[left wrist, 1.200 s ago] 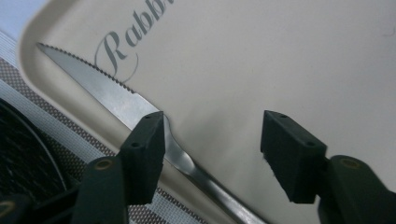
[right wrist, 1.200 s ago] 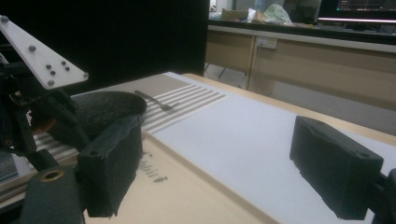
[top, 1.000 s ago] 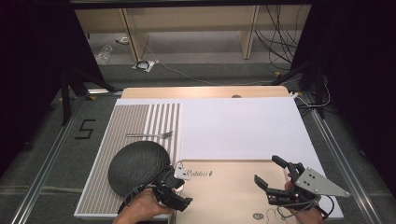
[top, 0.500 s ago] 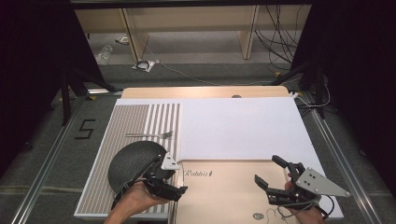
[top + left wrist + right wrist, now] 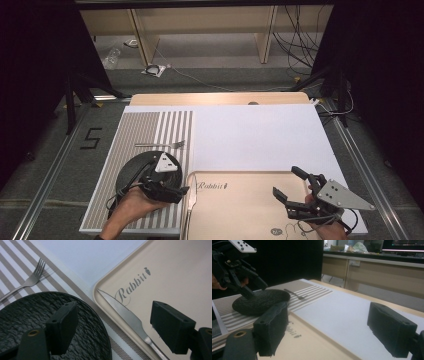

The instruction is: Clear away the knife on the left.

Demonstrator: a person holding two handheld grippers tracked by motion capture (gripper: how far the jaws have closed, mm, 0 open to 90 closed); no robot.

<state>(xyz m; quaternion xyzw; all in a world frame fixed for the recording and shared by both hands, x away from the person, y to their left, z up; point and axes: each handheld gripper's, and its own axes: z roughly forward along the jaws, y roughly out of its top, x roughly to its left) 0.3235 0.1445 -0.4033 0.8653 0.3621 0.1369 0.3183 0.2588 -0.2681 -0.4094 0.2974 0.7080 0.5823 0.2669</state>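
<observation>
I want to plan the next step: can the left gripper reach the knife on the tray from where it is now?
Probably yes. The left gripper hangs open over the black plate, and the knife lies bare along the tray's near edge, just beside it. Nothing lies between them.

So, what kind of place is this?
Probably a lab set up for recording: a table with a striped placemat and tray, loose cables on the floor, workbenches behind.

Black plate (image 5: 135,172); beige tray (image 5: 240,210); striped placemat (image 5: 145,130)
</observation>
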